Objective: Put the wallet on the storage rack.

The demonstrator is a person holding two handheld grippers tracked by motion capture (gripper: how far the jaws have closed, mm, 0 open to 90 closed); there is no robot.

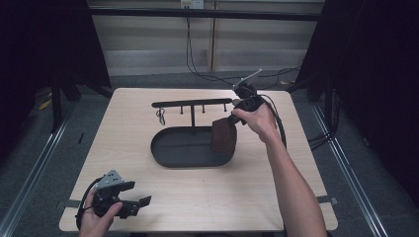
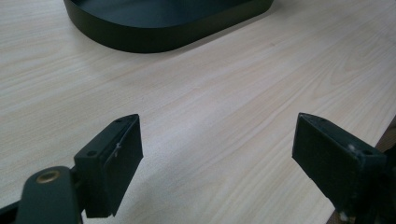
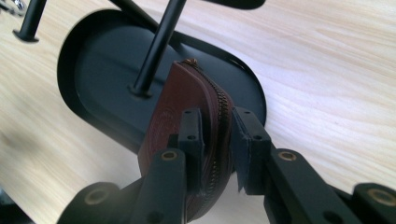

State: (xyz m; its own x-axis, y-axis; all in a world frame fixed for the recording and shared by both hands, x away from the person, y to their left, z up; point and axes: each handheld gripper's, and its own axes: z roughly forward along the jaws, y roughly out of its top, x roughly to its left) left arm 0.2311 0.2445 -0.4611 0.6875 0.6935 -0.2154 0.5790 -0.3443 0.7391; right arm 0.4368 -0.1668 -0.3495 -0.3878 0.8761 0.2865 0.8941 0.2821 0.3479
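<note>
1. Brown leather zip pouch [image 1: 223,137], held upright on edge over the right end of the black oval metal tray [image 1: 173,153]; its zipper edge runs between the jaws in the right gripper view.
2. Right tongs [image 3: 217,140] are clenched on the pouch, gripping its upper edge.
3. Black T-shaped hook stand [image 1: 192,104] rises from the tray, just behind the pouch.
4. Left tongs [image 2: 217,158] rest released near the front left corner of the pale wooden counter [image 1: 123,128], well apart from the tray.
</note>
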